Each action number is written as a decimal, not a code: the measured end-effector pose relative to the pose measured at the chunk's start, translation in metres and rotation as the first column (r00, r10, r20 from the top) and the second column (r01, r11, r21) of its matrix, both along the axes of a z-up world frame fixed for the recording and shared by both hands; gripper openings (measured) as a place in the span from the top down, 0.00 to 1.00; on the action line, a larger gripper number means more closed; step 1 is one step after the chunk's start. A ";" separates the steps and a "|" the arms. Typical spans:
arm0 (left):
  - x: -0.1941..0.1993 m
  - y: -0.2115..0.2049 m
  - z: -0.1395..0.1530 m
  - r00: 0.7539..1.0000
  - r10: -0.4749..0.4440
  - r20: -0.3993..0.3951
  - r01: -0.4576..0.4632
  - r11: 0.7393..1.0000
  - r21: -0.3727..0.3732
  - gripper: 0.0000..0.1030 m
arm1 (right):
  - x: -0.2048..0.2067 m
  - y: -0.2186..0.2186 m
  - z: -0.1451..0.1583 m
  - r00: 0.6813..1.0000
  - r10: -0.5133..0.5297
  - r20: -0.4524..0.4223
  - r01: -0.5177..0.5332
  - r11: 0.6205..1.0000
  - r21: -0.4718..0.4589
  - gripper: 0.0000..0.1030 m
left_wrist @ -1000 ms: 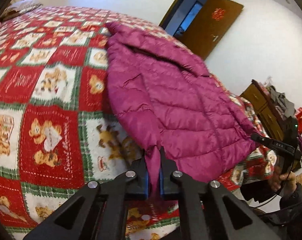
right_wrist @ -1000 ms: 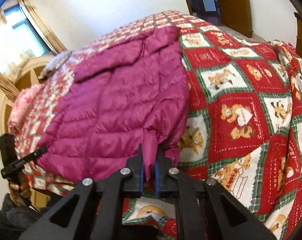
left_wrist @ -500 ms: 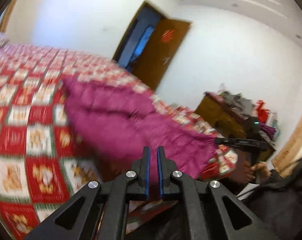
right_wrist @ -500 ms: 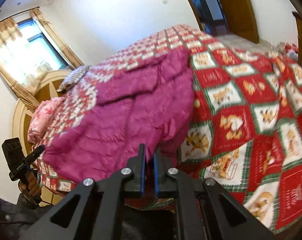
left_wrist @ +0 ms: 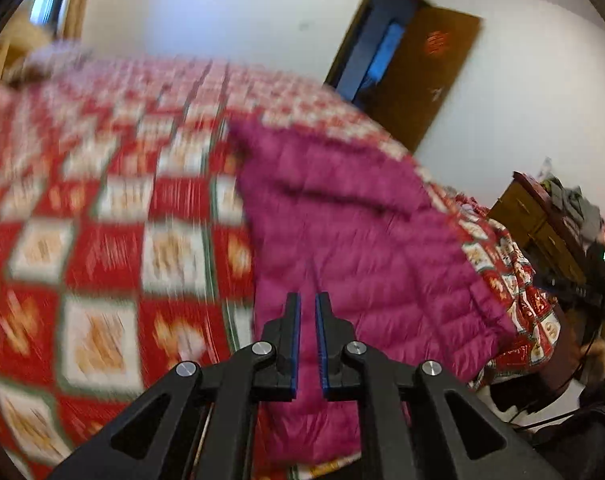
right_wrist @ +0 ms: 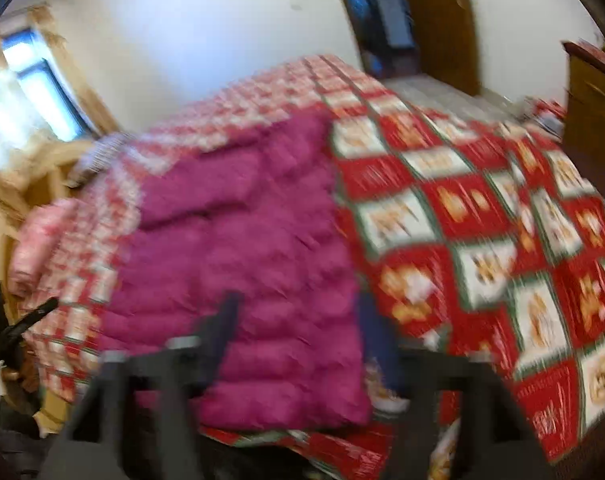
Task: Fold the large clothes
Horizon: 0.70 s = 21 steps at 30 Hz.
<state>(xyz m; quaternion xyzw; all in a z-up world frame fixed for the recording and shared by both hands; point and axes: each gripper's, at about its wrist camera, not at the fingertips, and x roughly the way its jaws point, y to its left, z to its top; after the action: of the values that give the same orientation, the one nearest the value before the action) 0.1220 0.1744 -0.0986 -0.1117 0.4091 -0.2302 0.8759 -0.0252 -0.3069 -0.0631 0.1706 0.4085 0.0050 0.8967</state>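
A magenta quilted puffer jacket (left_wrist: 354,248) lies spread on a bed with a red, white and green patchwork quilt (left_wrist: 102,240); its hem hangs a little over the near edge. It also shows in the right wrist view (right_wrist: 254,248). My left gripper (left_wrist: 306,320) hovers over the jacket's near hem, its jaws a narrow gap apart with nothing between them. My right gripper (right_wrist: 298,328) is blurred, its fingers spread wide over the jacket's near right corner, holding nothing.
A brown door (left_wrist: 426,76) stands open behind the bed. A wooden dresser (left_wrist: 542,224) piled with things is at the right. A window with curtains (right_wrist: 26,104) and pillows (right_wrist: 38,244) are at the bed's head.
Both grippers let go of the jacket's hem, which dropped flat onto the bed. The right jaws opened wide, the left only slightly. Both views are swinging and blurred.
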 end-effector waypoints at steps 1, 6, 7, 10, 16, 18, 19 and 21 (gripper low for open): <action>-0.001 0.001 -0.009 0.999 0.006 -0.033 -0.006 1.000 -0.015 0.93 | -0.001 -0.001 -0.010 1.000 0.002 -0.024 -0.002 1.000 -0.002 0.25; -0.023 0.007 -0.048 0.979 0.052 -0.199 -0.082 0.986 -0.147 0.93 | -0.008 0.004 -0.039 0.991 0.037 -0.131 -0.042 0.999 -0.035 0.25; -0.025 0.009 -0.054 0.973 0.052 -0.226 -0.094 0.980 -0.177 0.93 | -0.009 0.011 -0.045 0.988 0.049 -0.145 -0.059 0.996 -0.067 0.25; -0.034 0.006 -0.066 0.962 0.110 -0.248 -0.148 0.979 -0.139 0.92 | -0.007 0.026 -0.060 0.977 0.112 -0.181 -0.126 0.990 -0.065 0.29; -0.052 -0.010 -0.081 0.958 0.132 -0.255 -0.145 0.989 -0.032 0.58 | -0.001 0.030 -0.079 0.954 0.147 -0.260 -0.165 0.985 -0.046 0.36; -0.056 -0.012 -0.080 0.960 0.118 -0.255 -0.138 0.988 -0.063 0.44 | -0.001 0.021 -0.082 0.955 0.124 -0.268 -0.137 0.990 -0.030 0.36; -0.058 -0.013 -0.080 0.959 0.101 -0.264 -0.129 0.988 -0.088 0.32 | -0.002 0.017 -0.085 0.955 0.120 -0.270 -0.126 0.992 -0.004 0.36; -0.058 -0.019 -0.081 0.954 0.063 -0.292 -0.101 0.988 -0.118 0.22 | -0.004 0.015 -0.087 0.957 0.123 -0.264 -0.123 0.992 0.019 0.35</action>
<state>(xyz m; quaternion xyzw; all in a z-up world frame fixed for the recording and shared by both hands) 0.0637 0.1553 -0.1796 -0.2182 0.5108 -0.2014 0.8068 -0.0289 -0.2924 -0.1500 0.1450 0.5345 0.0382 0.8318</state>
